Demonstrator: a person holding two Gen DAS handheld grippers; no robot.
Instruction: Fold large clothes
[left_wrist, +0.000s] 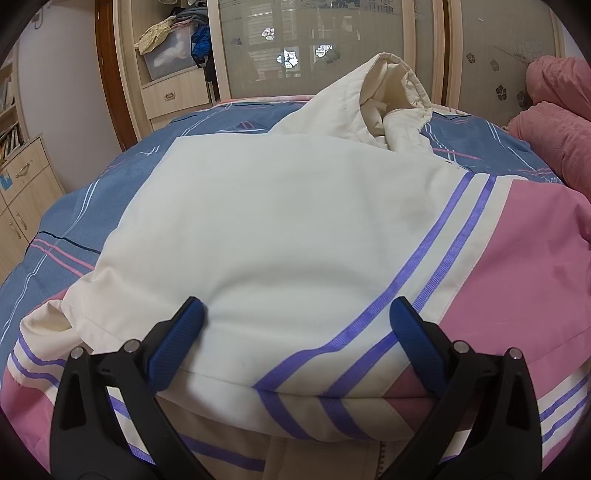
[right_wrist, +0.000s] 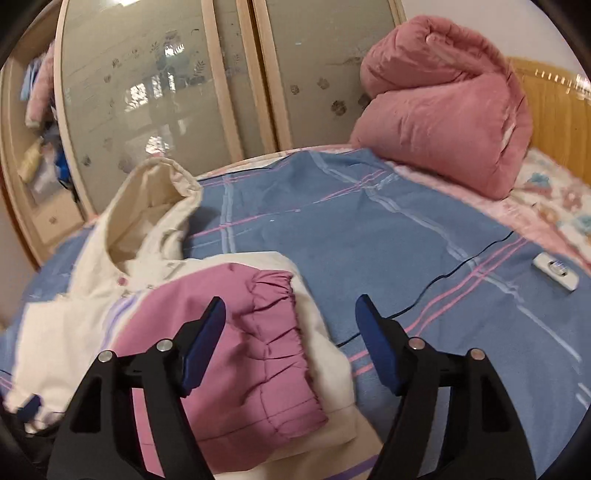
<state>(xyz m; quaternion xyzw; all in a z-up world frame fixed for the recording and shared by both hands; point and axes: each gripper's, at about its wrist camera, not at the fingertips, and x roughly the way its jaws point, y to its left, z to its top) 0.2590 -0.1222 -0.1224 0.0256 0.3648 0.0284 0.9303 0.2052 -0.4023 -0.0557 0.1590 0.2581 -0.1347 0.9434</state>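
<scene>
- The left hand-held gripper (left_wrist: 295, 345) sits nearest its camera, its blue fingers spread wide to either side of a folded edge of the jacket (left_wrist: 280, 229), pinching nothing; whether the pads touch the cloth I cannot tell.
- The right hand-held gripper (right_wrist: 290, 345) is likewise spread and holds nothing, poised above the pink elastic cuff (right_wrist: 273, 332) of a sleeve that lies across the jacket's body.
- The jacket, cream with pink panels and purple stripes, lies on the bed (left_wrist: 74, 206), its hood (left_wrist: 391, 96) bunched up at the far end toward the wardrobe.
- In my judgement the fold is partway along: one cream panel is already doubled over the body, the sleeve is laid inward, and the hood and the lengthwise fold remain.
- The next move probably calls for each gripper to close on a near edge of the stack and carry it toward the hood, keeping the tucked sleeve from sliding out.
- Around it: a blue checked blanket, a thin dark cord (right_wrist: 443, 277) with a white controller (right_wrist: 556, 275), a rolled pink duvet (right_wrist: 450, 110), and frosted wardrobe doors (right_wrist: 147, 92).
</scene>
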